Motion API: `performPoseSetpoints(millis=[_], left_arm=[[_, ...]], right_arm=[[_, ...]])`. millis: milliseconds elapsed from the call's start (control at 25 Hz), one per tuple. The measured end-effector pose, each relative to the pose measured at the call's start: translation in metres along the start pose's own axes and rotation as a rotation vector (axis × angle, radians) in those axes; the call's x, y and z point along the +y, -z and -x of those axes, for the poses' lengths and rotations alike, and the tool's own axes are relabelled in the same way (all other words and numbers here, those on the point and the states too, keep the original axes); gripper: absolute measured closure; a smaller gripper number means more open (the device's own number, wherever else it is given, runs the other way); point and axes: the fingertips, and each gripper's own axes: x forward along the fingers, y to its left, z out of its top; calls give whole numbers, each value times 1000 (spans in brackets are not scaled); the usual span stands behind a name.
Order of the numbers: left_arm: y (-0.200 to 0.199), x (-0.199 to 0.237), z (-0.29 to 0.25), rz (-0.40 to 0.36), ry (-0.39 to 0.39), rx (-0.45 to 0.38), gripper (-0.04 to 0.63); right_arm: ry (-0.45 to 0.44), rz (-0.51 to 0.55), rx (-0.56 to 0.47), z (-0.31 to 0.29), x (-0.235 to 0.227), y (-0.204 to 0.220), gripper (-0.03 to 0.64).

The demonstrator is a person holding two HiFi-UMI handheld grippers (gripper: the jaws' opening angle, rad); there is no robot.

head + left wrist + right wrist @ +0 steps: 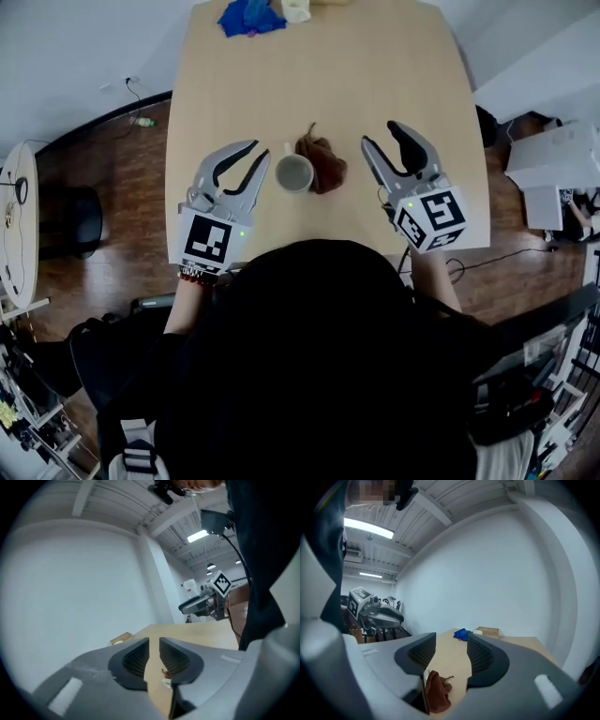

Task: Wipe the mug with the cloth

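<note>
A grey-white mug (294,173) stands upright on the tan table (328,75), near its front edge. A crumpled brown cloth (322,164) lies against the mug's right side. The left gripper (255,153) hovers just left of the mug. Its jaws stand a narrow gap apart with nothing between them (154,644). A sliver of the mug (167,682) shows low in that gap. The right gripper (382,134) is to the right of the cloth, open wide and empty (451,641). The cloth (438,693) lies below and ahead of its left jaw.
A blue cloth (251,17) and a cream object (296,9) lie at the table's far edge. A small cardboard box (487,631) sits there too. A dark stool (80,220) stands on the wood floor to the left, and white equipment (553,159) to the right.
</note>
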Motion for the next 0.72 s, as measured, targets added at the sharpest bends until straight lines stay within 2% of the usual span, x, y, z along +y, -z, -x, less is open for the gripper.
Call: performPoseSetpoints(millis=[40,80,240,280,440,720], left_arm=[[1,-3,-1,-15,7,10,522],[1,-4,-2,0,12,3,521],[0,0,0,137,2,-46,522],[1,1,0,133,-1,-38,522],[6,-2,-1,25,8,22,522],[8,-3,-5,86,17,7,521]], right_arm=[[6,5,7,1,-2,1,413],[12,11,13,1,-4,1,413],[32,22,38,2,-9,6,413],[33,18,37,1,-9,6,413],[15,12,47,-2,-5,8,413],[12,28,76,-2,-3,17,413]])
